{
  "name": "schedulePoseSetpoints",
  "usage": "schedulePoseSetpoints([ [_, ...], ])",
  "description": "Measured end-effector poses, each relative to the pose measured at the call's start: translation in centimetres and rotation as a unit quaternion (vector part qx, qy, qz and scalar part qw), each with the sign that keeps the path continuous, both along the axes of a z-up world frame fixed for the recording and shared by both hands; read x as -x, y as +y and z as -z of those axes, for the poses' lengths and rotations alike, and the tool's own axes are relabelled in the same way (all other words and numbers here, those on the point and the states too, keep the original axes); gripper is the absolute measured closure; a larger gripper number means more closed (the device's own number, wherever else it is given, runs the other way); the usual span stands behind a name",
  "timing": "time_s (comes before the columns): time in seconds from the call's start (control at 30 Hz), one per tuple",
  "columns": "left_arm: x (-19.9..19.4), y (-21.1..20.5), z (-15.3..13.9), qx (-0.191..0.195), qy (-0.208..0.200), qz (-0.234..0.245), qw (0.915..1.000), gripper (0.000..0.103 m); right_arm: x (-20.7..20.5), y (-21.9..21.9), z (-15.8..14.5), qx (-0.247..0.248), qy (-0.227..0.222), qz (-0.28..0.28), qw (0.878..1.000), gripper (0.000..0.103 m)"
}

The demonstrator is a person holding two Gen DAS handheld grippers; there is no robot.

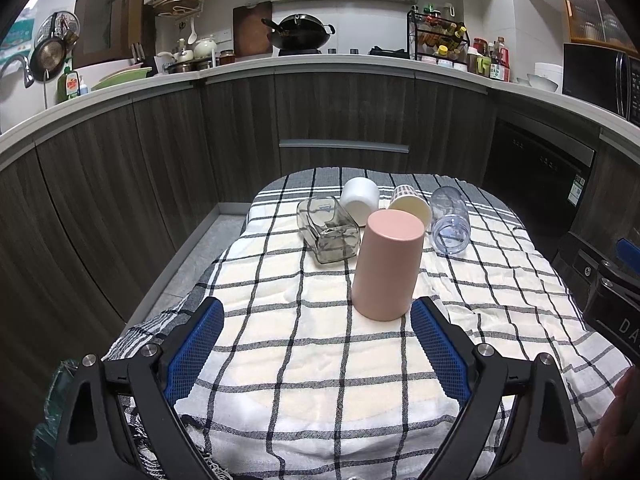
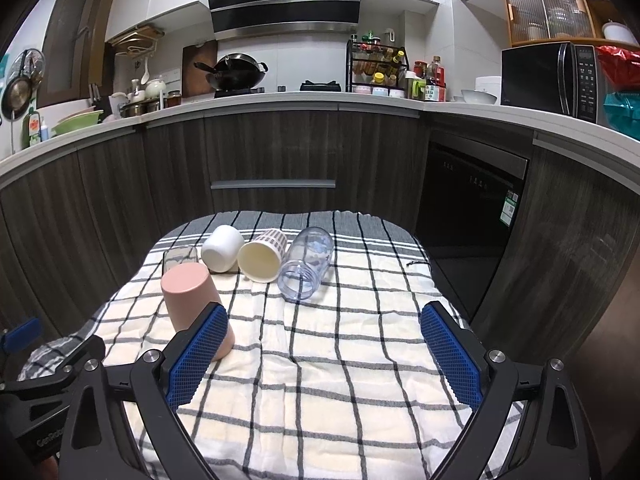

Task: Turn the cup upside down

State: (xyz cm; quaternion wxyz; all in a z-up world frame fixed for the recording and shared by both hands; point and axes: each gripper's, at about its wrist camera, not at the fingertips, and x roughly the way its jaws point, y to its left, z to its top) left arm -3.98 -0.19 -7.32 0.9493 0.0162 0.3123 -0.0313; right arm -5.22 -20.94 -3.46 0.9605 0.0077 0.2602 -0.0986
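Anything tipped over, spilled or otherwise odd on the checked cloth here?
Four vessels lie on their sides behind the upside-down pink cup: square glass jar, white cup, cream cup, clear bottle. No spill shows. The cloth is rumpled.

Pink cup, white mug, black-and-white checked cloth, blue-padded tongs

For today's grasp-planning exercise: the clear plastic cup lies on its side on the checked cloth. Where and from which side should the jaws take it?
Grip the clear plastic cup across its round wall near the middle, coming down from above with the right gripper, whose open jaws sit nearest. Its mouth faces the camera and its long axis runs away, so jaws set left and right would span the width. The cream cup crowds its left.
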Motion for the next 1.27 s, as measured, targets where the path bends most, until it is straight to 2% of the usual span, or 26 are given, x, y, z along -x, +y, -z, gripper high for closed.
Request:
schedulePoseSetpoints([
  [1.27, -0.29, 0.12, 0.29, 0.004, 0.007, -0.005, 1.0, 0.006, -0.16, 0.54, 0.27, -0.003, 0.006, -0.002, 1.0, 0.006],
])
